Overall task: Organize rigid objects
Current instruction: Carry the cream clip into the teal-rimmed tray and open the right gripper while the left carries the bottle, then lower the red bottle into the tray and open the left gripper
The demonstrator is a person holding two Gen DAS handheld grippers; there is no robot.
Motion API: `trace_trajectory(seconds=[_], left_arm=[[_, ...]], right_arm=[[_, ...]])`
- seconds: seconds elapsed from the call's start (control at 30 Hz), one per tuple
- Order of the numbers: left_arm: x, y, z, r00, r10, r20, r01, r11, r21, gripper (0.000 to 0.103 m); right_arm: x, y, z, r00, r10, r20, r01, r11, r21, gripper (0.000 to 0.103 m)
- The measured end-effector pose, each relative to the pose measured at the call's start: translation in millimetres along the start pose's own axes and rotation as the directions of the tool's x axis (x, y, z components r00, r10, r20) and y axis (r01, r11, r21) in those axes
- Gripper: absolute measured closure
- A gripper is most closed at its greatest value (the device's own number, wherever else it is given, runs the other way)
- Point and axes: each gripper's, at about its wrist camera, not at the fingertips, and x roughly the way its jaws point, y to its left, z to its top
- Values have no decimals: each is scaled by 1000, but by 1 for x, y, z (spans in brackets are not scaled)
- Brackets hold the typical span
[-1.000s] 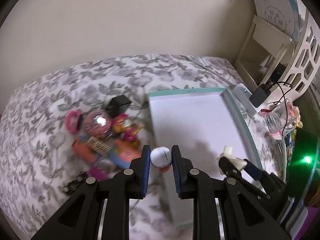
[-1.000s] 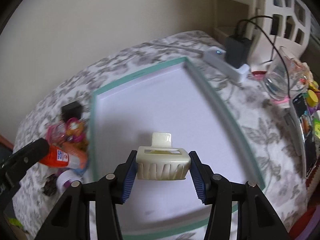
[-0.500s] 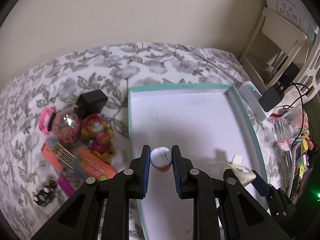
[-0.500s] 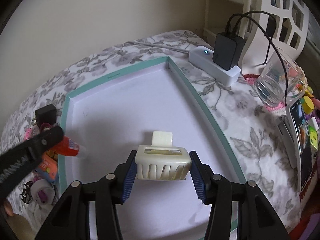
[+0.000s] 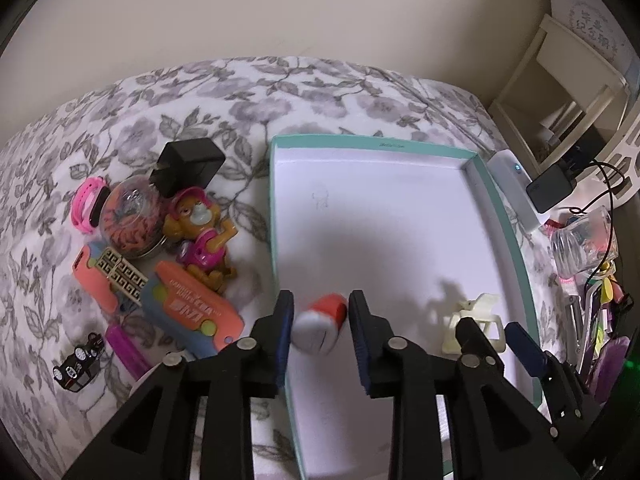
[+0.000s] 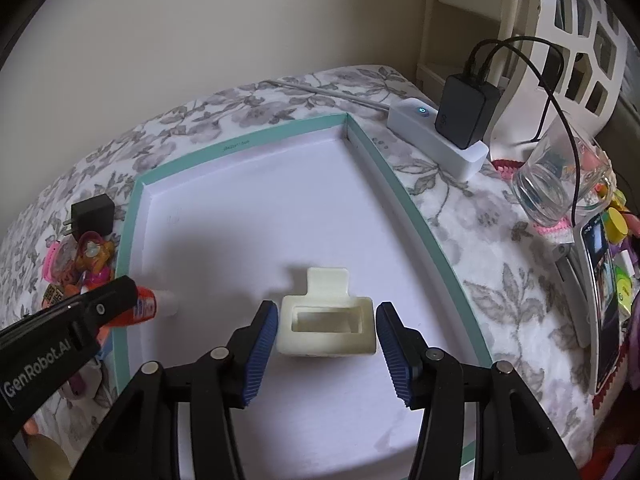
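Both releases are under way over the tray (image 5: 472, 156). The left gripper (image 5: 320, 320) has just been opening: its jaws, clamped on the red-and-white bottle (image 5: 320, 322) half a second ago, now stand clear of it on either side. The bottle sits between them, blurred and tipped, so we judge it dropping or just landed at the tray's left wall.

The right gripper (image 6: 326, 328) has also just eased open. The cream clip (image 6: 326, 320) lies flat on the tray floor between its jaws, with a sliver of gap at each pad; a second ago it was pinched and held above the floor. In the left view the same clip (image 5: 476, 320) rests ahead of the right jaws, near the tray's right wall.

We take this to mean two items are now delivered. The rest wait on the bed (image 5: 240, 92), left of the left jaws: dog toy (image 5: 200, 236), black plug (image 5: 186, 166), round jar (image 5: 128, 220), pink band (image 5: 86, 208), orange case (image 5: 188, 308), toy car (image 5: 78, 368). We judge the next step to be lifting both grippers clear.
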Motion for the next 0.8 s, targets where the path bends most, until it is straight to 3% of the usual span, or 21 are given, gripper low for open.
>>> trace_trajectory(seconds=[0.2, 0.37, 0.57, 0.73, 0.8], left_arm=[[-4, 1, -2, 1000, -17, -5, 17, 1000, -2, 71], [-7, 2, -1, 1000, -13, -3, 13, 1000, -5, 69], [-9, 13, 1, 1000, 13, 24, -12, 999, -40, 37], [-11, 24, 3, 998, 44, 52, -40, 997, -72, 31], [-12, 28, 3, 997, 54, 57, -49, 996, -78, 21]], right_arm=[[-4, 0, 0, 1000, 10, 16, -10, 1000, -1, 35], [-4, 1, 0, 1000, 11, 19, -11, 1000, -6, 34], [-3, 2, -1, 999, 29, 22, -29, 1000, -8, 20], [0, 0, -2, 999, 40, 20, -40, 999, 0, 11], [0, -1, -2, 999, 47, 20, -47, 999, 2, 8]])
